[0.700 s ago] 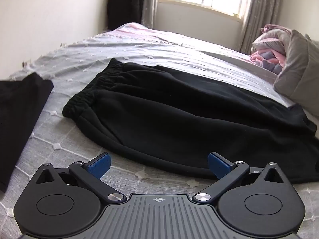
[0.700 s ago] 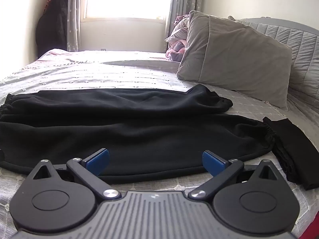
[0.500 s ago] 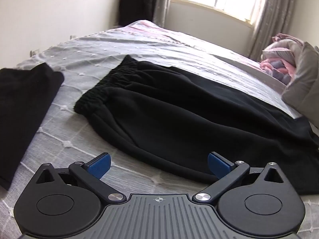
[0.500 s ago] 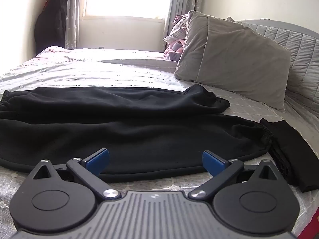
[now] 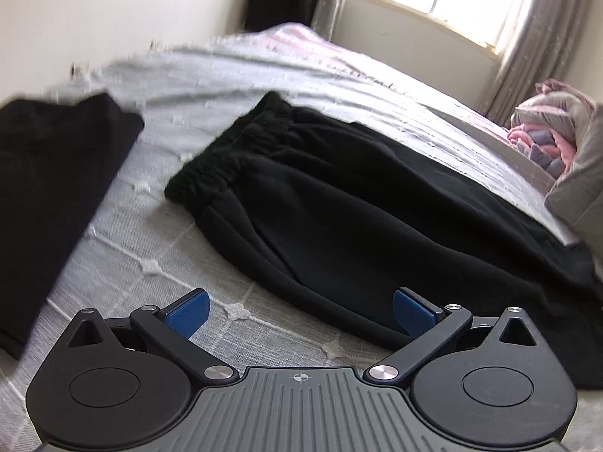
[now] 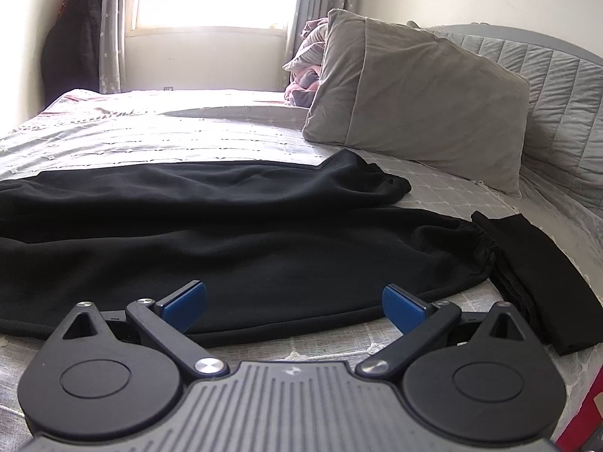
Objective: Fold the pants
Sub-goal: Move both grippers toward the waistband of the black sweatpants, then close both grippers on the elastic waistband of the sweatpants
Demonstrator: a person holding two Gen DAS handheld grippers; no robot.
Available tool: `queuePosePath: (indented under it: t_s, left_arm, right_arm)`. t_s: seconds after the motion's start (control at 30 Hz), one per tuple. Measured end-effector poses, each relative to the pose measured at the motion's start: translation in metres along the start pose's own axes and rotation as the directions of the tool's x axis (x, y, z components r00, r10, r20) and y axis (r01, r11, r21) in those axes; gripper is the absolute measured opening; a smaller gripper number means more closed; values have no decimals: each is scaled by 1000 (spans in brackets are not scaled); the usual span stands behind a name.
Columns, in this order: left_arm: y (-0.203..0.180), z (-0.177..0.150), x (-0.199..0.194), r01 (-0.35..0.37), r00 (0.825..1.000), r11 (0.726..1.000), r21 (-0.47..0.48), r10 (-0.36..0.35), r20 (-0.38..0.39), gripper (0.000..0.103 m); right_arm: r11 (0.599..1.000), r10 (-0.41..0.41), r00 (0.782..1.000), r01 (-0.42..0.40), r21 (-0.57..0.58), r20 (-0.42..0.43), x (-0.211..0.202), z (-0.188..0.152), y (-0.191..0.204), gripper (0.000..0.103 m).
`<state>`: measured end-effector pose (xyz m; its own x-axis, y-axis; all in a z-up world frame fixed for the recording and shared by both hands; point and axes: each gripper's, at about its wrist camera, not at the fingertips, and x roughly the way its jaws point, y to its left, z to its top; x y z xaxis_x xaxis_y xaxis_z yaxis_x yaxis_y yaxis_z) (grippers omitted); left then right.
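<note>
Lying crosswise on bed point(image 6: 188, 139), black pants point(image 6: 233, 226), waistband left, both tongs point(image 5: 299, 310) point(image 6: 294, 307) gaping, empty

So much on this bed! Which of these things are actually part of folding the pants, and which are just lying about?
Part of the job:
- black pants, spread flat on the bed
- left gripper, open and empty
- right gripper, open and empty

Just lying about:
- folded black garment beside the pants' cuffs
- another black garment near the waistband
- grey pillow
- pink and grey bundle of bedding

Both wrist views low, close over the bed point(image 5: 158, 248), angled down; left faces waistband end, right cuff end; shared: black pants point(image 5: 377, 233) point(image 6: 226, 233).
</note>
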<state>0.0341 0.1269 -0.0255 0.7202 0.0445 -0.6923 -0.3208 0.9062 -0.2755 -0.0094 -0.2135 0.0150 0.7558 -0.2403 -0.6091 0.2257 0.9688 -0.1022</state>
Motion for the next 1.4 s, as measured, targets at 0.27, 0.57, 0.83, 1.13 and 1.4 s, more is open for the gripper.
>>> queuePosePath:
  t_s: [0.27, 0.57, 0.83, 1.13, 1.4]
  left_arm:
    - [38, 25, 19, -59, 998, 989, -133, 58, -9, 103]
    - [47, 39, 59, -117, 993, 970, -215, 117, -11, 97]
    - [66, 52, 53, -139, 980, 952, -272, 172, 103, 13]
    - [94, 69, 25, -124, 967, 944, -306, 185, 177, 13]
    - [95, 63, 34, -195, 967, 953, -231, 226, 117, 13]
  right_arm:
    - [997, 53, 996, -48, 66, -78, 14, -1, -18, 103]
    - [981, 131, 984, -111, 159, -119, 29, -3, -31, 103]
    - [978, 145, 977, -118, 172, -154, 44, -3, -34, 103]
    - [975, 135, 977, -101, 197, -167, 48, -5, -44, 103]
    - [971, 119, 979, -79, 227, -168, 51, -2, -57, 103]
